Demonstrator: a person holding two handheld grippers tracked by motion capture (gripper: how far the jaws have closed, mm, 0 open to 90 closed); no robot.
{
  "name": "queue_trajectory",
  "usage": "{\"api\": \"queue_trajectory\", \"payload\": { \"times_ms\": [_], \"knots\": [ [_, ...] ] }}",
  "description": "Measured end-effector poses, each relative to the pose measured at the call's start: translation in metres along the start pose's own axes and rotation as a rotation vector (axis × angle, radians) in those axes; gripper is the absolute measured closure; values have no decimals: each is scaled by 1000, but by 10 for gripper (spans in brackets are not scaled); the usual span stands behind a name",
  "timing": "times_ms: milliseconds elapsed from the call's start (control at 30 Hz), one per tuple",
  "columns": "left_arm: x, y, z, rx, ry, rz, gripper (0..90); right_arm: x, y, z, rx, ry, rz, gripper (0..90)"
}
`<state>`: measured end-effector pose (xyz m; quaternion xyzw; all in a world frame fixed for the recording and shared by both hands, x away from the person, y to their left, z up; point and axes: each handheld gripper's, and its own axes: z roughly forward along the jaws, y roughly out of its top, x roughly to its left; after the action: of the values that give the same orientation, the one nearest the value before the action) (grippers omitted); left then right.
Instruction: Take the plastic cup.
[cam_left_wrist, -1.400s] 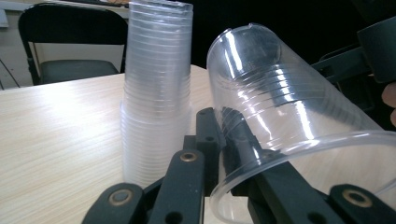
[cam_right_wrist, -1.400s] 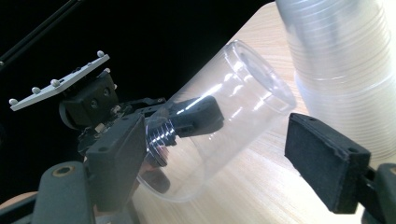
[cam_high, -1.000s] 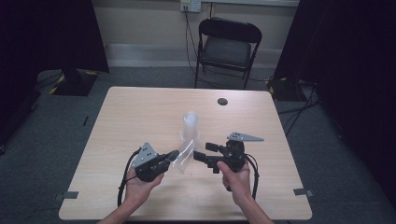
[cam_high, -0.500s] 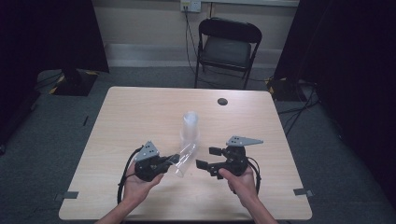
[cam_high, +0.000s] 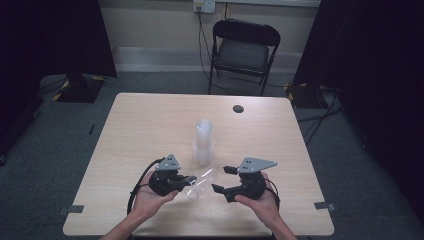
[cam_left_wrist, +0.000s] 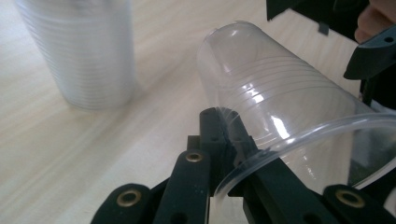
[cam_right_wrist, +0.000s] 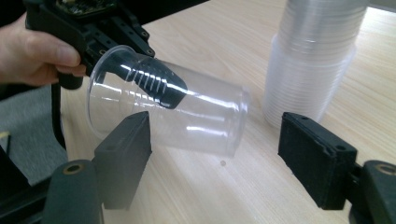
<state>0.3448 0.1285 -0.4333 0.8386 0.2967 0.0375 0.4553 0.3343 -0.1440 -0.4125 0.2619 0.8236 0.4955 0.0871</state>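
The right gripper has just let go and drawn back, jaws spread wide, so the clear cup now hangs sideways near the table's near edge, pinched by the left gripper alone, separated from the stack.

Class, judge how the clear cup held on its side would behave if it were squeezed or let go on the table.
The cup looks thin-walled, so it probably flexes under a squeeze. Lying sideways, it would likely roll if released. The left tool pinches only its rim, so it seems light.

A lab: black curtains (studio-like), folding chair, bare table.
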Motion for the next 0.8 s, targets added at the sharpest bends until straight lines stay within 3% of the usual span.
{"api": "queue_trajectory", "payload": {
  "times_ms": [133, 500, 800],
  "knots": [
    [-3, 0, 3, 35, -10, -4, 896, 4, -2, 3, 22, -4, -27, 193],
    [0, 0, 8, 102, -35, -25, 898, 23, -6, 16, 95, 1, -187, 184],
    [6, 2, 9, 126, -124, -129, 897, 39, -6, 25, 115, -31, -347, 167]
  ]
}}
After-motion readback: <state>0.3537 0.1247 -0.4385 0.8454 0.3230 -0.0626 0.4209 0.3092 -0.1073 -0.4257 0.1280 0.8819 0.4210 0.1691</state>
